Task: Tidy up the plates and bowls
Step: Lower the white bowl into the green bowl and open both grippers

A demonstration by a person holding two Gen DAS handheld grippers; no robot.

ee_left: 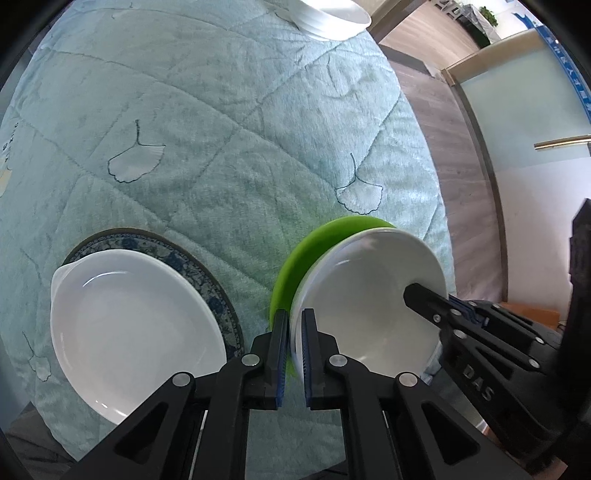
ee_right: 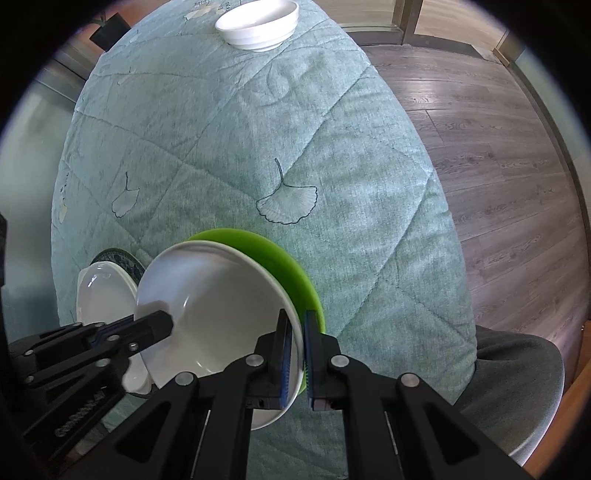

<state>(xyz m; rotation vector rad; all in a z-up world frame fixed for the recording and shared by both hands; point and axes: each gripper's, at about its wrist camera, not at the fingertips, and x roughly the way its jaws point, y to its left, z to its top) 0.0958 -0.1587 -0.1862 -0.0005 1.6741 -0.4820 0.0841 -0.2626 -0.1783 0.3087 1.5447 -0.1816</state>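
Note:
A white plate (ee_left: 369,295) stacked on a green plate (ee_left: 295,258) is held off the teal quilted table between both grippers. My left gripper (ee_left: 294,354) is shut on the near-left rim of this pair. My right gripper (ee_right: 297,354) is shut on the opposite rim of the white plate (ee_right: 221,306) and green plate (ee_right: 280,258). The right gripper's finger (ee_left: 424,299) shows inside the white plate. To the left a white dish with small handles (ee_left: 129,328) sits on a blue patterned plate (ee_left: 177,254); it also shows in the right wrist view (ee_right: 103,291).
A stack of white bowls (ee_right: 258,26) stands at the far end of the table, also in the left wrist view (ee_left: 332,18). The table's right edge (ee_right: 454,258) drops to a wood floor (ee_right: 517,147). A dark grey cushion (ee_right: 517,387) lies at the lower right.

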